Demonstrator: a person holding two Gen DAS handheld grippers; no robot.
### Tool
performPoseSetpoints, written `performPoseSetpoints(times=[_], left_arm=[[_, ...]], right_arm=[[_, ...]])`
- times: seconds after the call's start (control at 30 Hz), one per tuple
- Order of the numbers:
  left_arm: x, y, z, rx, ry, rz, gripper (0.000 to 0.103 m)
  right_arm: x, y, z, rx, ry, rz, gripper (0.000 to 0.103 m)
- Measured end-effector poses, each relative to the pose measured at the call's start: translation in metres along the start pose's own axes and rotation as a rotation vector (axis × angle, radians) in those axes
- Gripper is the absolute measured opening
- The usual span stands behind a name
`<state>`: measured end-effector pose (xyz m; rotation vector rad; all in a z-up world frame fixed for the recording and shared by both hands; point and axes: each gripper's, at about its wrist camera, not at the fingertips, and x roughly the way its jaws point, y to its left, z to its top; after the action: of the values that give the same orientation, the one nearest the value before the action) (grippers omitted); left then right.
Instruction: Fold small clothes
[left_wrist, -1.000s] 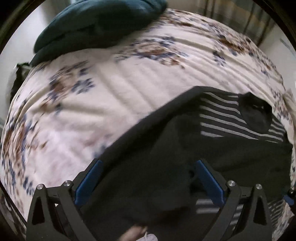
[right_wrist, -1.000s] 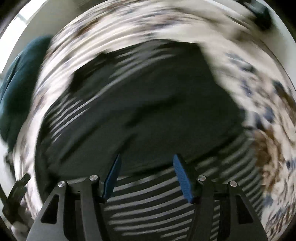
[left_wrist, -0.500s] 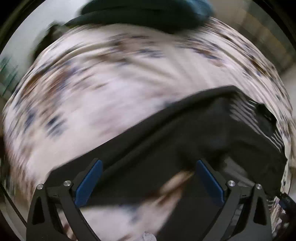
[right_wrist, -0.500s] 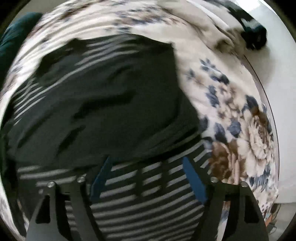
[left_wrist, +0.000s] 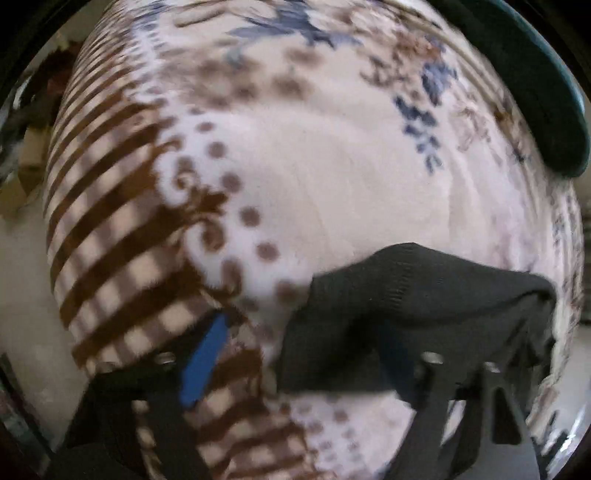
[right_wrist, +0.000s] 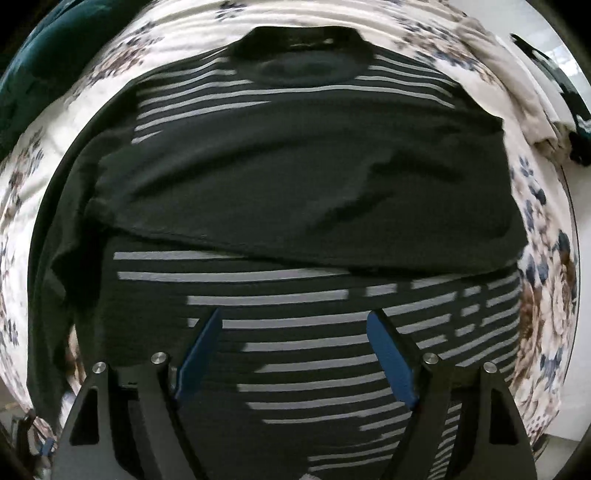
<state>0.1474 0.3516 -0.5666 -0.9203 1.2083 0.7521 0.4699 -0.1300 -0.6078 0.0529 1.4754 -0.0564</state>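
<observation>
I see the bed (right_wrist: 546, 302) filling both views, covered in a cream blanket (left_wrist: 332, 177) with blue and brown flowers; in the left wrist view a brown checked border of that blanket runs down the left side of the frame. A dark teal cushion (left_wrist: 546, 110) sits at the upper right edge of the left view and shows again at the upper left edge of the right view.

The black sweater (right_wrist: 295, 177) with grey stripes takes up most of the right wrist view, lying flat on the bed with its collar at the top centre of the frame. A plain black layer is folded across its middle, so stripes show above and below that band. In the left wrist view I only get one dark knit corner of it, at the lower right of the frame.

A beige cloth (right_wrist: 517, 96) lies crumpled at the upper right of the right view, beside the sweater.

My left gripper (left_wrist: 306, 354) has just been closing its jaws; the dark knit corner hangs over the right finger, the left pad (left_wrist: 203, 362) is bare over the blanket, and the jaws are apart. My right gripper (right_wrist: 295, 354) hangs over the striped lower part with its jaws wide apart, nothing between the pads.
</observation>
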Motion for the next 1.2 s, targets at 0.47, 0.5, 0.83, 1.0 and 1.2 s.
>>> performPoseSetpoints(times=[0.47, 0.5, 0.83, 1.0, 1.2], left_arm=[[-0.107, -0.097, 0.006, 0.290, -0.236, -0.076, 0.004], [-0.114, -0.116, 0.006, 0.319, -0.245, -0.101, 0.004], [-0.123, -0.414, -0.132, 0.752, -0.133, -0.475, 0.004], [-0.109, -0.526, -0.254, 0.949, -0.022, -0.569, 0.005], [-0.112, -0.559, -0.319, 1.096, -0.014, -0.527, 0.056]], right_arm=[[-0.014, -0.008, 0.008, -0.006, -0.069, -0.104, 0.082], [-0.015, -0.011, 0.009, 0.003, -0.071, -0.098, 0.082], [-0.009, -0.125, 0.020, 0.171, -0.063, -0.068, 0.082], [-0.003, -0.195, 0.015, 0.222, -0.043, -0.107, 0.082], [-0.001, -0.266, 0.005, 0.307, -0.011, -0.058, 0.082]])
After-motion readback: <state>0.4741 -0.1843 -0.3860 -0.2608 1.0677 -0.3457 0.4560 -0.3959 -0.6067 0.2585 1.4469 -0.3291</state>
